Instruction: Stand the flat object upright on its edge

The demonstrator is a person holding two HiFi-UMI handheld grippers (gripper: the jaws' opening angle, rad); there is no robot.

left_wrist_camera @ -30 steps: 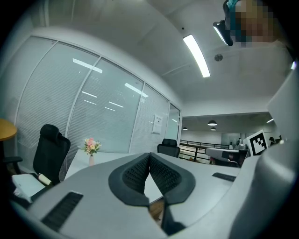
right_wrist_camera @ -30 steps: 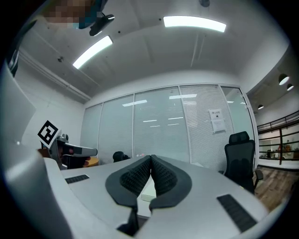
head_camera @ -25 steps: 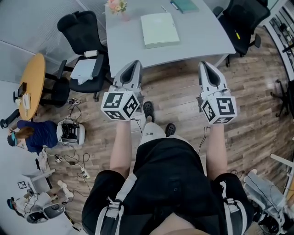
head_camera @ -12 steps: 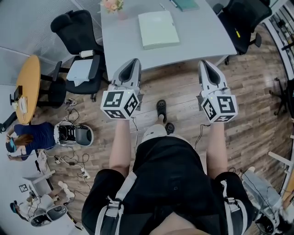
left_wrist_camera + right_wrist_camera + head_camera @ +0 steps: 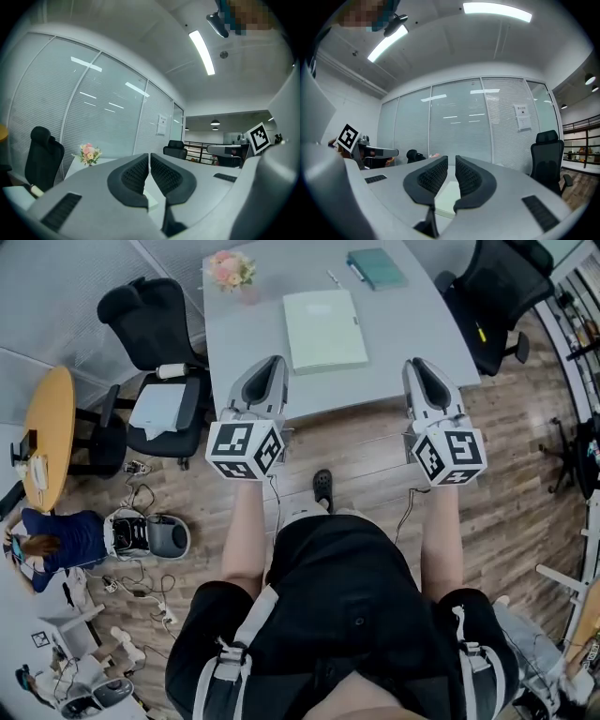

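Observation:
A pale green flat object [image 5: 325, 331] lies flat on the grey table [image 5: 422, 329], towards its near edge. My left gripper [image 5: 271, 368] is held level at the table's near edge, left of the object, shut with nothing in it. On the object's other side my right gripper [image 5: 418, 368] is also level; its jaws have just been opening to a narrow gap with nothing between them. In the left gripper view the gripper [image 5: 149, 157] shows closed jaws, the object [image 5: 150, 200] low behind them. The right gripper view has the gripper [image 5: 451, 159] slightly parted before the object [image 5: 446, 196].
A teal book [image 5: 375, 267], a pen [image 5: 333, 279] and a pink flower bunch [image 5: 228, 270] sit at the table's far side. Black office chairs [image 5: 155, 324] [image 5: 497, 287] flank it. A round wooden table [image 5: 42, 442] and a person in blue [image 5: 61, 540] are far left.
The person has stepped forward and both grippers have come up to the table's near edge. The flat object now lies between their tips in the head view.

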